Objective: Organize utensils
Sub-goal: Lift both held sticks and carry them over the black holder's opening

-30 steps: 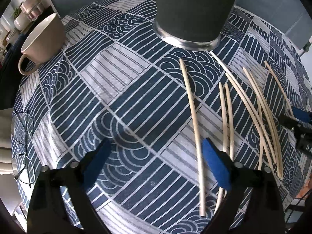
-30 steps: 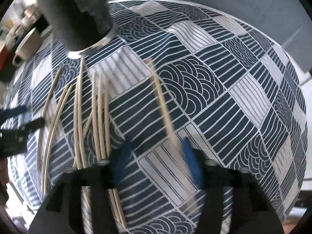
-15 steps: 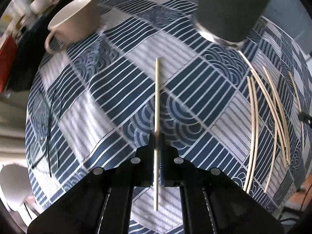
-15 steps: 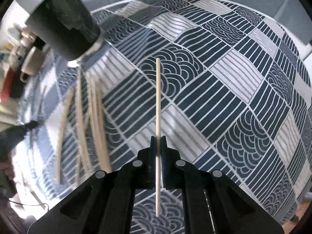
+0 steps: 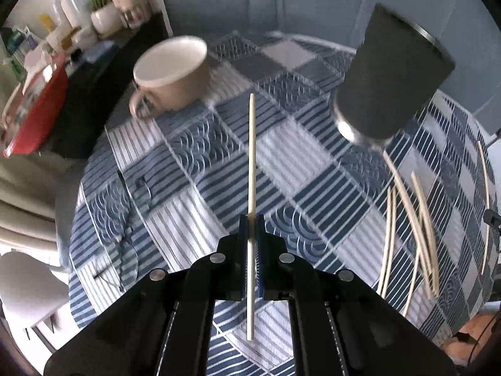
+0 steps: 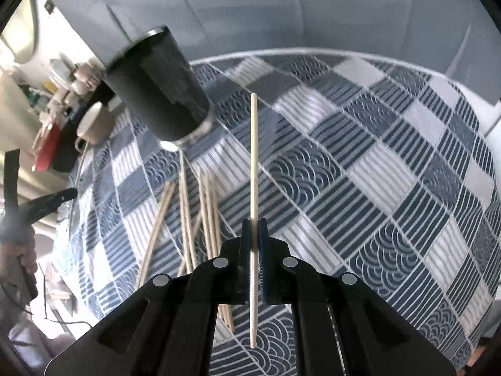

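Carrying 1 chopstick [image 5: 252, 169] each, both grippers [image 5: 251, 235] [image 6: 254, 238] clamped tight; next, I think, aim tips into the dark cup [image 5: 391, 78].

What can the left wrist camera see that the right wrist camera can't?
Only the left wrist view shows the eyeglasses lying on the tablecloth and the left gripper shut on its chopstick. Only the right wrist view shows the right gripper shut on another chopstick and the person's hand. Both show the dark cup, the beige mug and the loose chopsticks.
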`<state>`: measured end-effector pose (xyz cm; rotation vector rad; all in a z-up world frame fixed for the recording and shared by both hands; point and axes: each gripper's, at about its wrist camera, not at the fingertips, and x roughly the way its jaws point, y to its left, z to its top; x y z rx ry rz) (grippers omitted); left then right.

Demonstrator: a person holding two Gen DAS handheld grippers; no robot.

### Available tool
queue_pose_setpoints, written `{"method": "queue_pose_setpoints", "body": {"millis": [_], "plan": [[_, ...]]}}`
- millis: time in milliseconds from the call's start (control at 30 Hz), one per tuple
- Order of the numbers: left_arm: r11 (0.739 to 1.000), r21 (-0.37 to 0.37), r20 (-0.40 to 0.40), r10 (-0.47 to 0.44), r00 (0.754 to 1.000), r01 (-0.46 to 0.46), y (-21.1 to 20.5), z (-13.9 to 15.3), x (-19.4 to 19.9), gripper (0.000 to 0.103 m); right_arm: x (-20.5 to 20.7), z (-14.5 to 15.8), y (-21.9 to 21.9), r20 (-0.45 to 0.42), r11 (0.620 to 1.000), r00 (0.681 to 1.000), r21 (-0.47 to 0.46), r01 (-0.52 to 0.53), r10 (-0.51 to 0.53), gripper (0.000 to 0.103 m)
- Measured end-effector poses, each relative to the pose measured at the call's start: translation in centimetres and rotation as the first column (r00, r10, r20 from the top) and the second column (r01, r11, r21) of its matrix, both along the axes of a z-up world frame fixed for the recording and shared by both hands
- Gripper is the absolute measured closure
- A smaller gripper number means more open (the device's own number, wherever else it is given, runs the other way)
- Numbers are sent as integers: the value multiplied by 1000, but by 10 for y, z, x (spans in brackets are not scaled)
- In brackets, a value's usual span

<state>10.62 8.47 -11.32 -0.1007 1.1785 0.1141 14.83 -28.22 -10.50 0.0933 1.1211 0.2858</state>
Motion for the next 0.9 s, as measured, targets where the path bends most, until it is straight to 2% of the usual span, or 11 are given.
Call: {"method": "queue_pose_setpoints", "body": {"millis": [100,400,667,767,833,900], "plan": [[1000,2,53,-1,999,1,-4,21,11,98,7,13,4,13,999,999,28,-35,35,99],[1000,-15,184,-2,983,5,-17,67,52,98,35,59,32,116,993,987,25,-117,113,99],[999,-37,245,-25,969,35,-33,97,83,98,69,104,59,225,985,962,43,-165,151,99],[998,-37,249,-42,968,52,-41,105,98,98,83,114,71,246,981,955,54,-186,167,99],[995,-76,234,-47,971,67,-45,108,107,98,94,118,79,252,979,952,57,-195,175,99],[994,-77,242,-60,968,81,-51,114,118,98,107,119,85,244,977,954,74,-199,176,99]]}}
